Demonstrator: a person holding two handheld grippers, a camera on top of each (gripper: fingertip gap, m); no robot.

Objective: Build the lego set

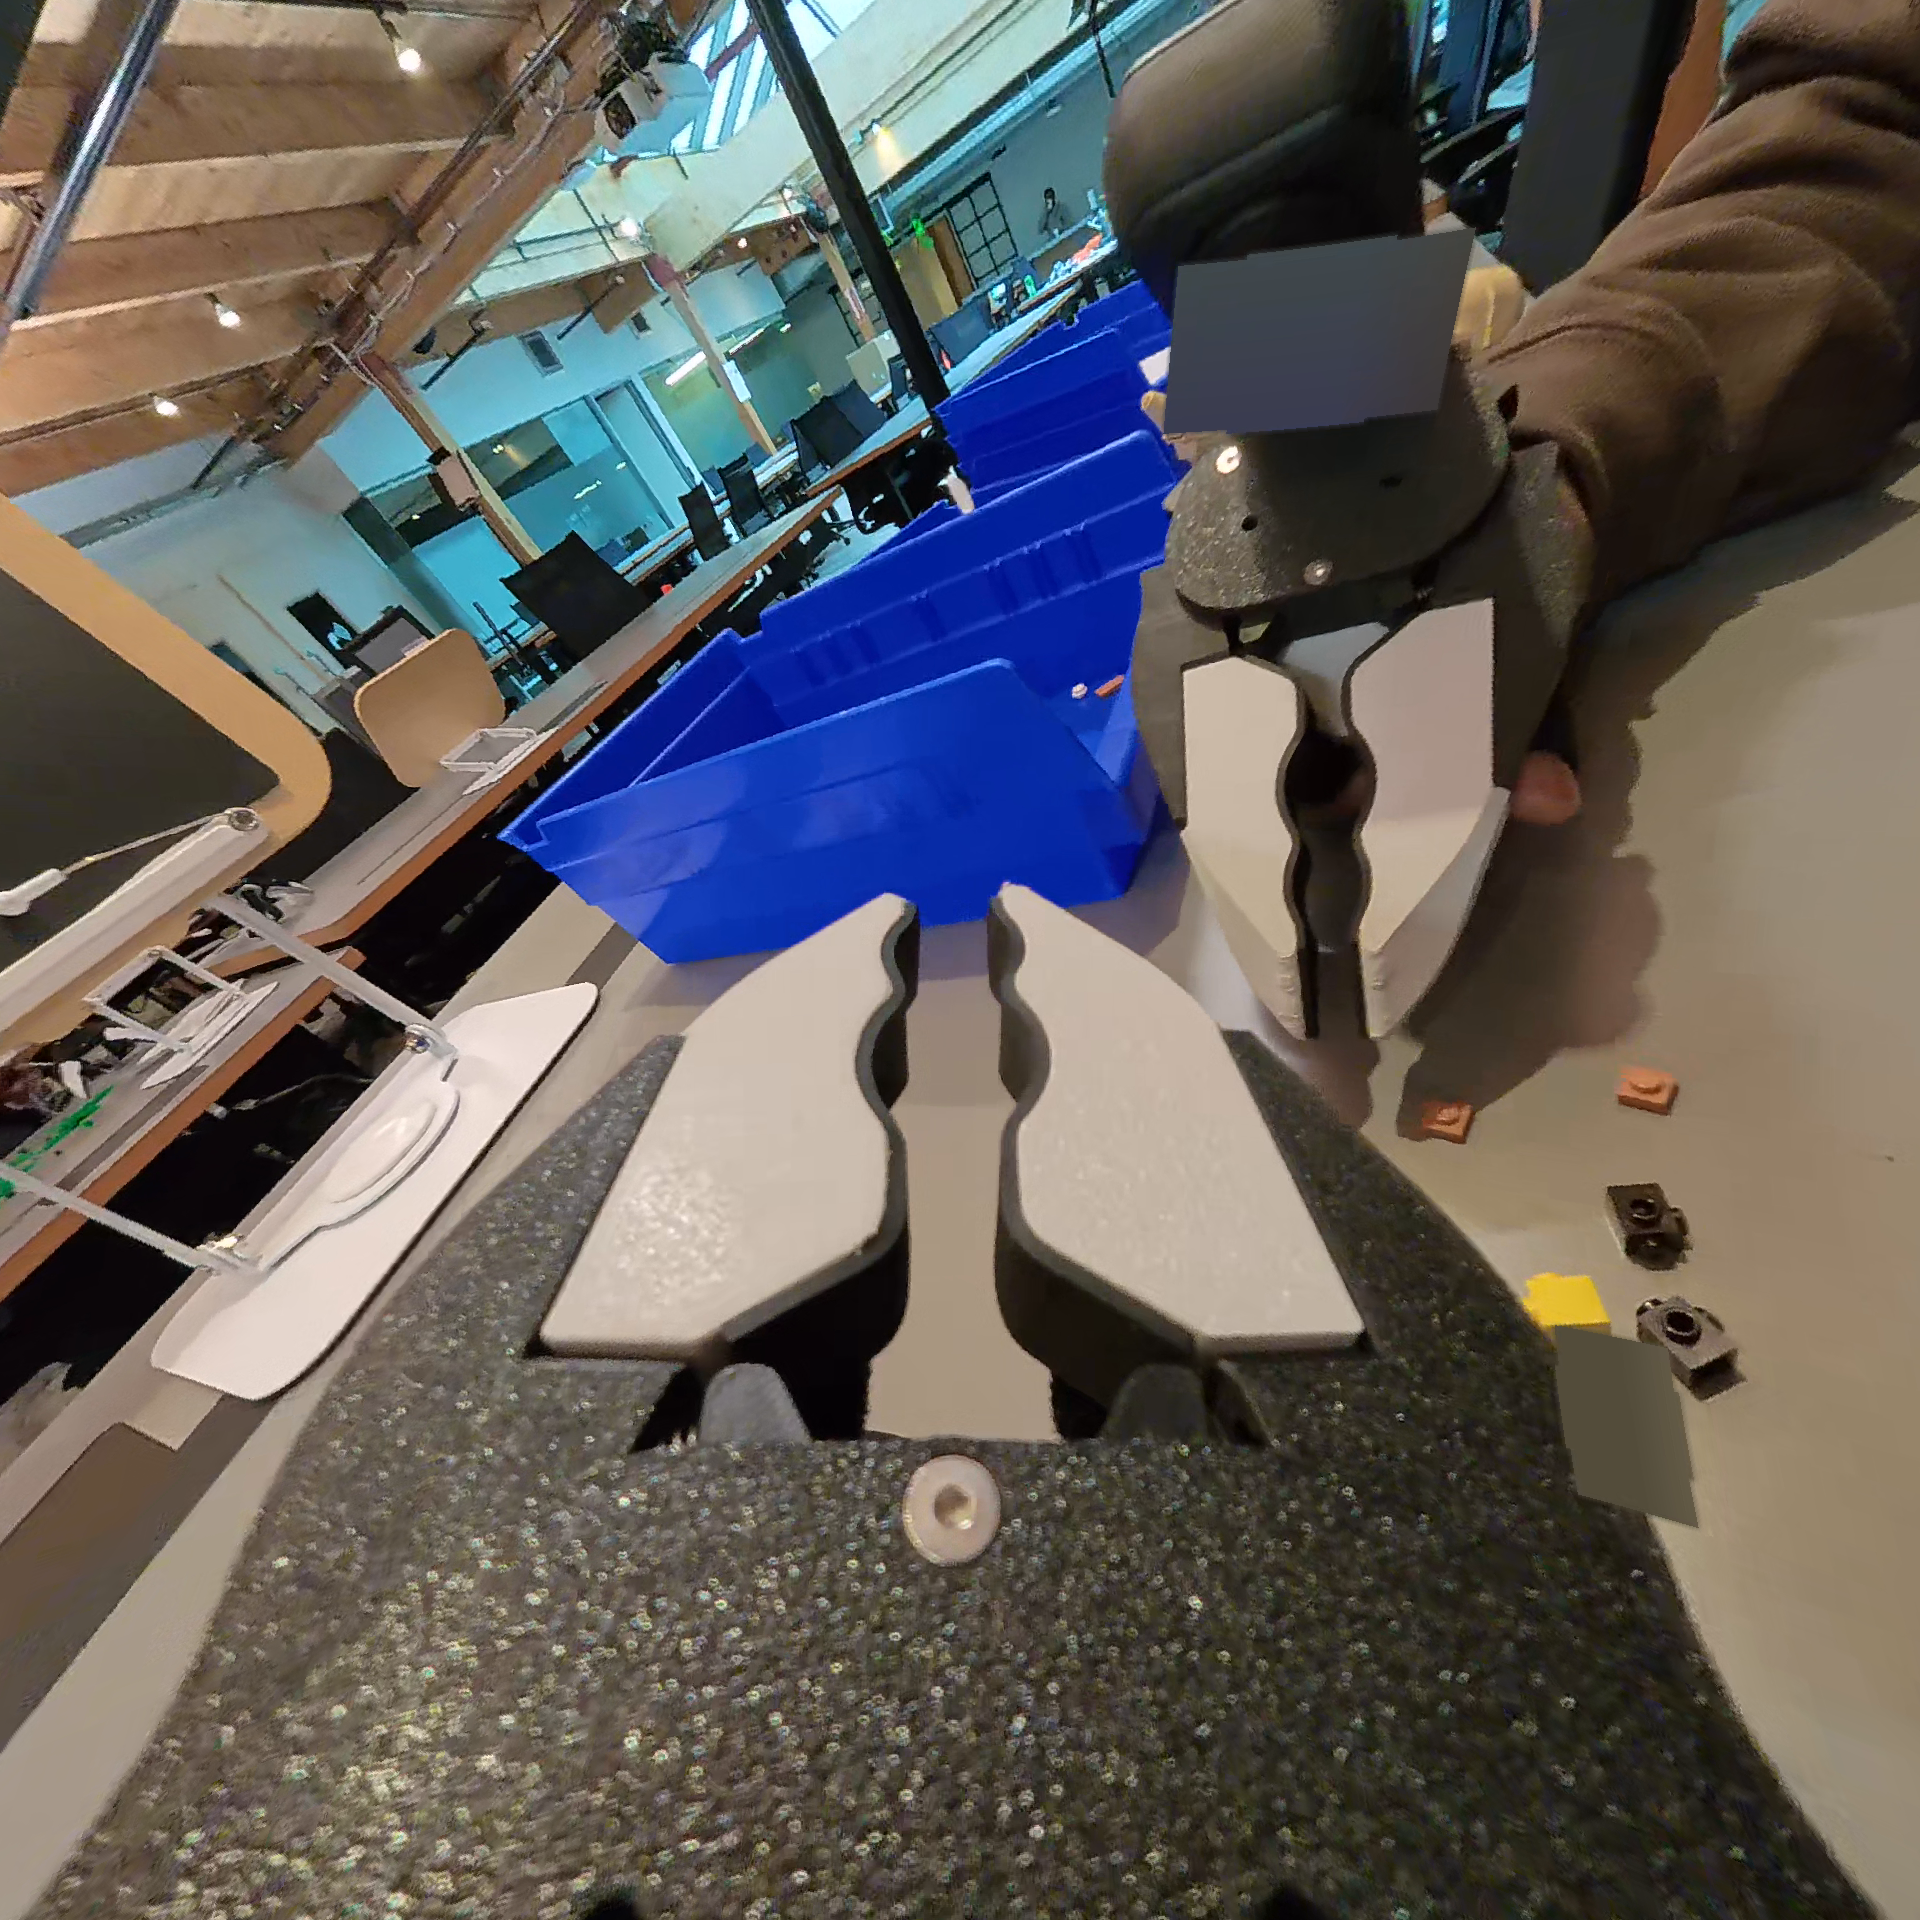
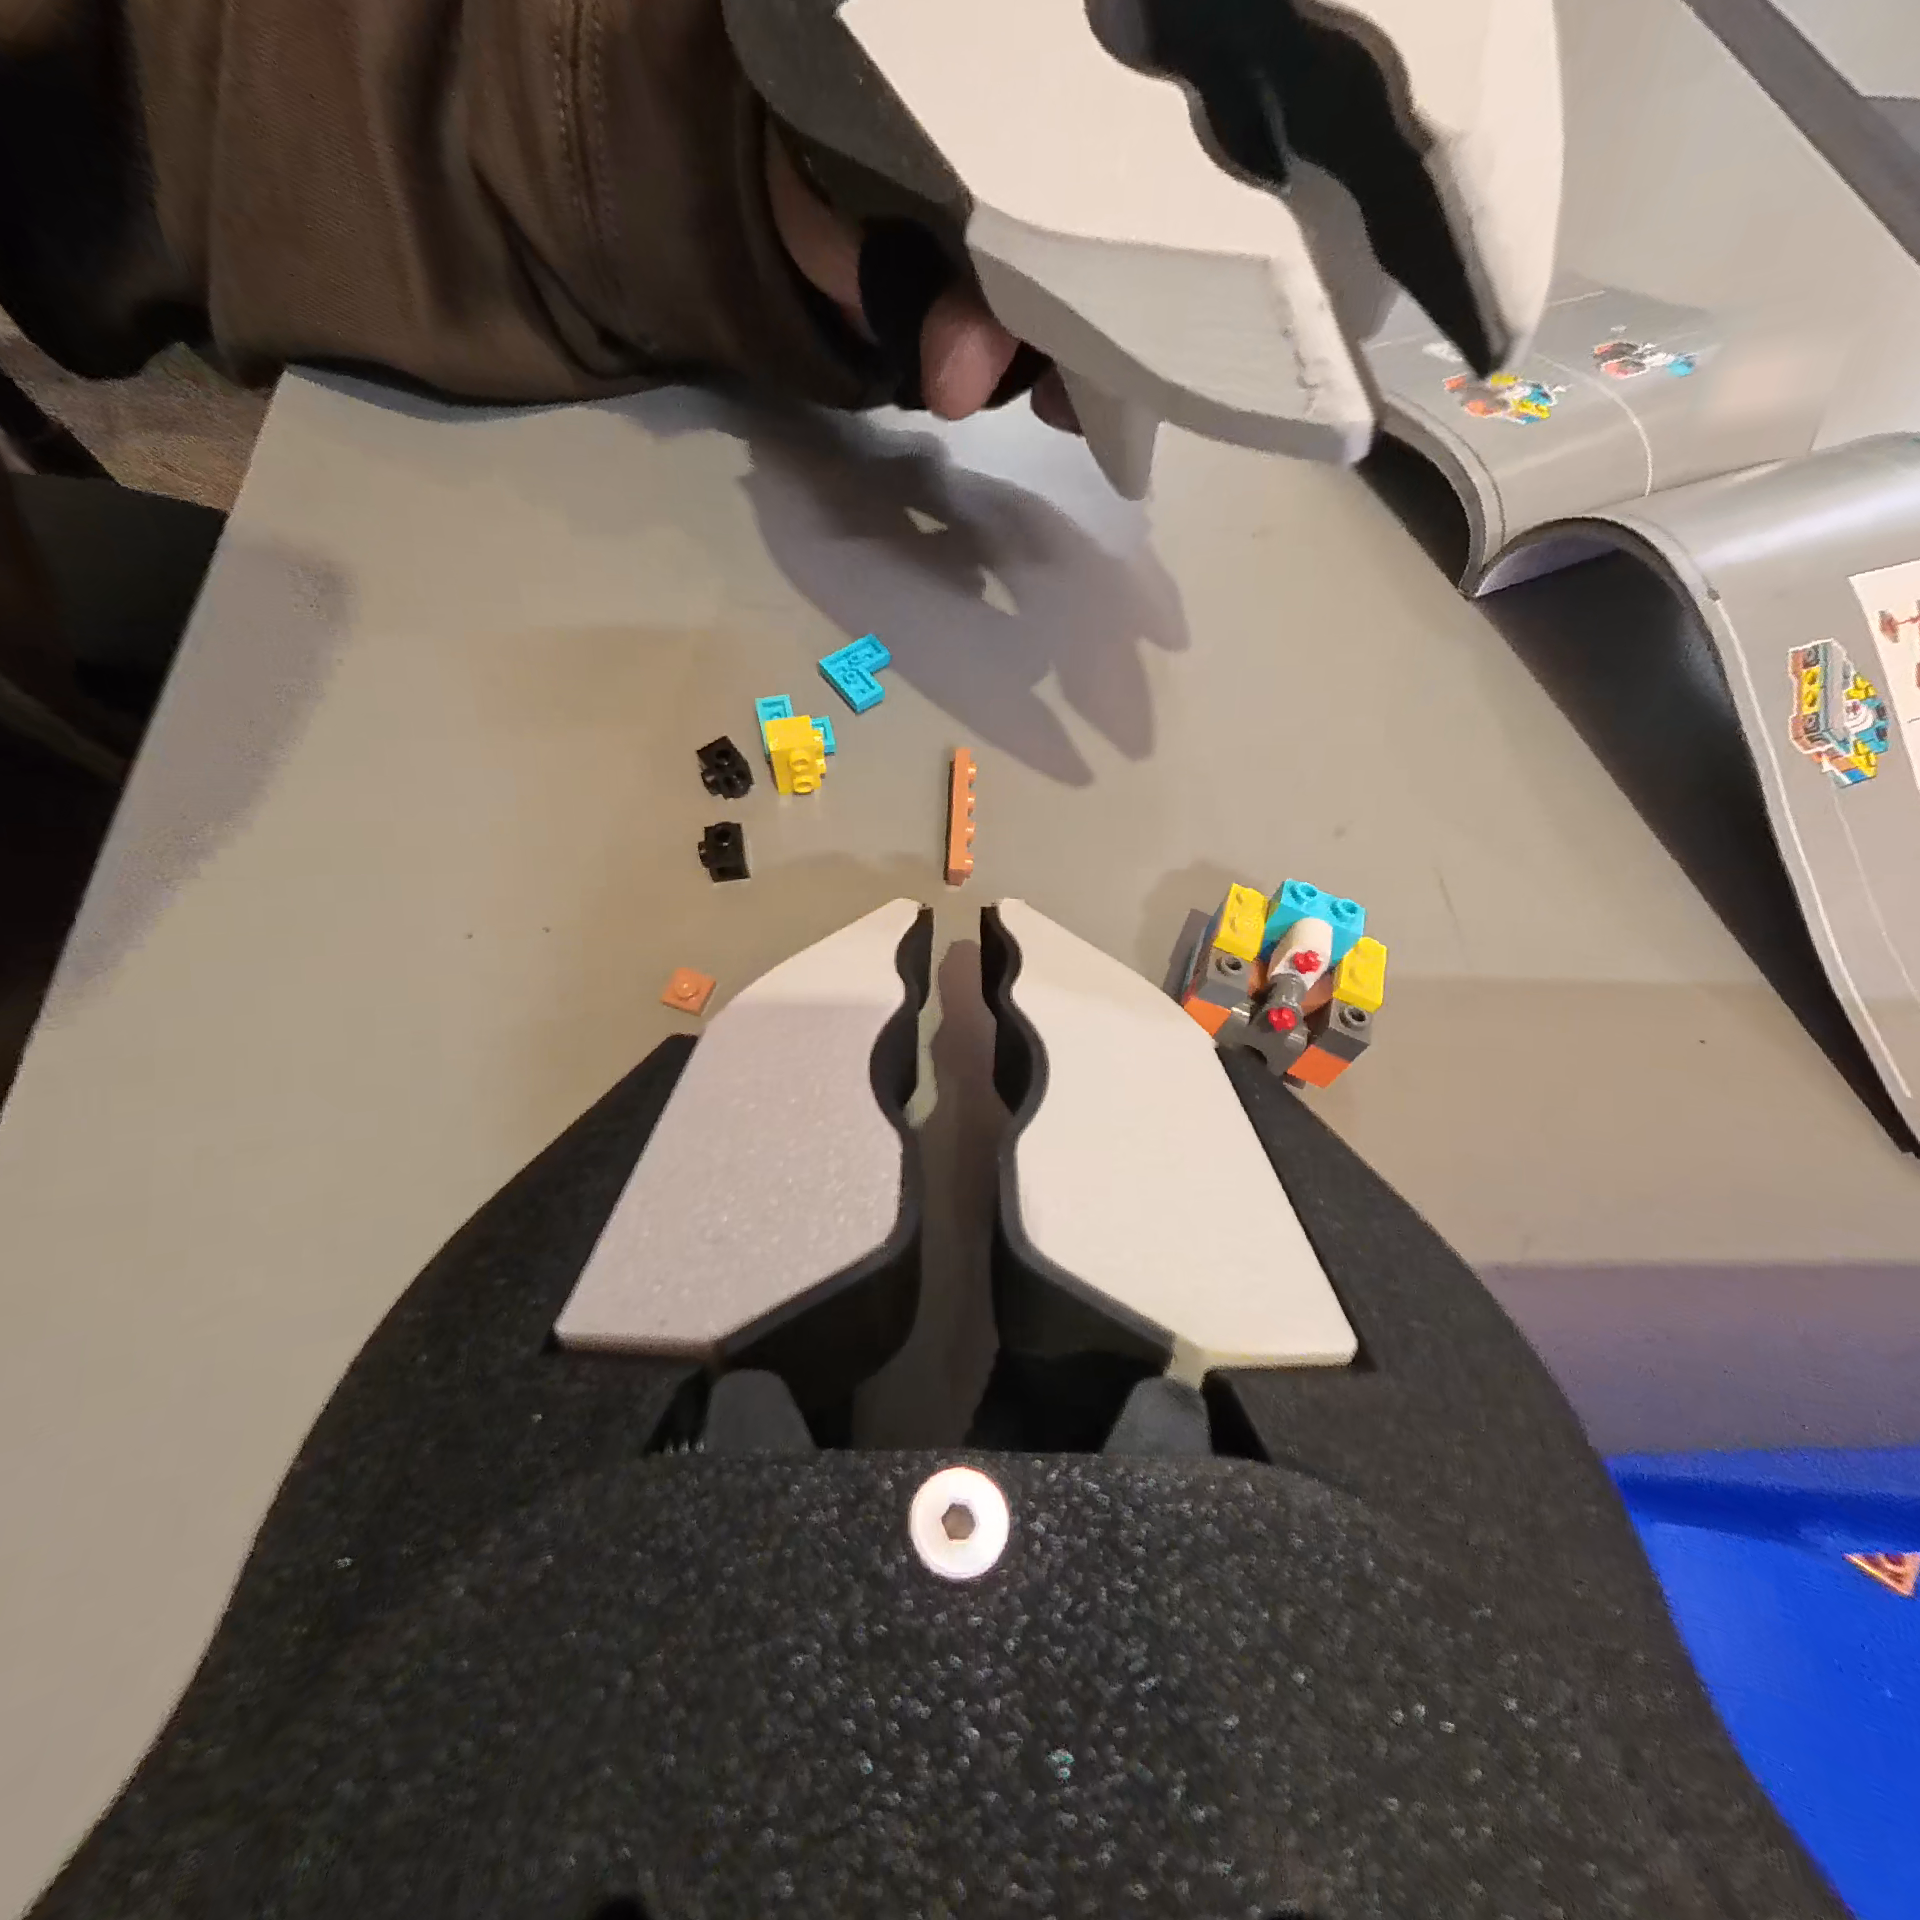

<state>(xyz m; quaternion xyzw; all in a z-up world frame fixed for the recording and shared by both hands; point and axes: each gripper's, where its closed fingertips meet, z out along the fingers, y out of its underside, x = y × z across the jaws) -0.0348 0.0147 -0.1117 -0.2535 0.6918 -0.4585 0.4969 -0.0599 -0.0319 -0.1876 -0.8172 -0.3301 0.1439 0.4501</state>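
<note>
Right tool (image 2: pixel 954 914) jaws slightly apart, empty; left tool (image 1: pixel 951 925) likewise. Partial model (image 2: pixel 1288 982) assembled; loose bricks (image 2: pixel 795 753) remain on worktop (image 2: pixel 416 623).

Blue bins (image 1: pixel 852 800) on grey table (image 1: pixel 1766 935)

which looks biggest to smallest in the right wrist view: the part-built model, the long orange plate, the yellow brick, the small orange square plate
1. part-built model
2. long orange plate
3. yellow brick
4. small orange square plate

The last two look close; the square plate lies nearer the camera, so that order is unsure.
</note>
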